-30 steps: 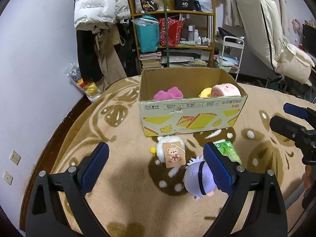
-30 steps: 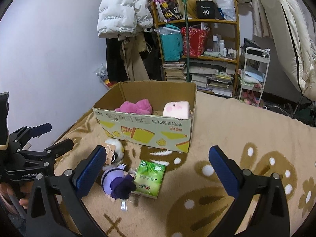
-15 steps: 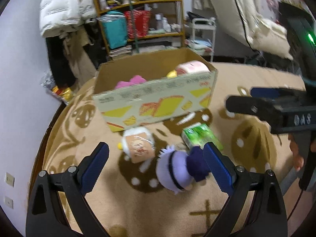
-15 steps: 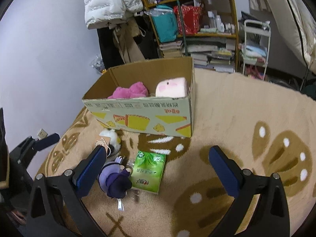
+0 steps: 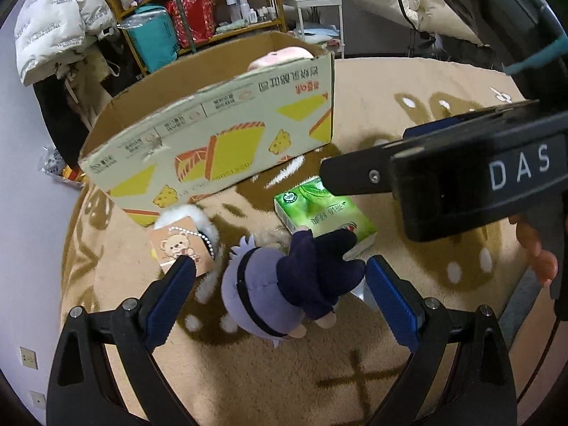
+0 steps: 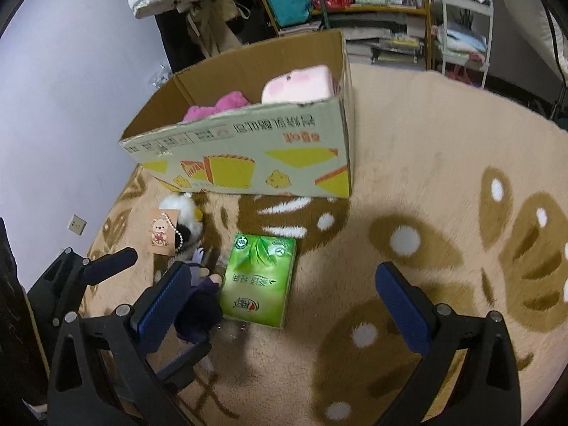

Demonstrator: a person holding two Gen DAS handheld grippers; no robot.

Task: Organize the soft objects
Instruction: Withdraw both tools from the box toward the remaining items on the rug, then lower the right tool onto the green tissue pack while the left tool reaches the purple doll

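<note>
A purple plush doll (image 5: 280,287) lies on the rug between the open jaws of my left gripper (image 5: 280,294); it also shows in the right wrist view (image 6: 200,307). A green tissue pack (image 5: 325,211) lies beside it, and shows in the right wrist view (image 6: 261,278) between the open jaws of my right gripper (image 6: 284,301). A white plush with a bear tag (image 5: 184,236) lies to the left. The cardboard box (image 5: 213,142) holds a pink plush (image 6: 216,106) and a pink-white roll toy (image 6: 300,83).
The patterned beige rug (image 6: 443,177) spreads to the right. A cluttered shelf (image 5: 198,10), hanging coats (image 5: 60,25) and a white cart (image 6: 461,28) stand behind the box. The wall (image 6: 71,88) is close on the left.
Both grippers have moved forward and down toward the floor items. The doll now sits between my left jaws and the tissue pack between my right jaws.
</note>
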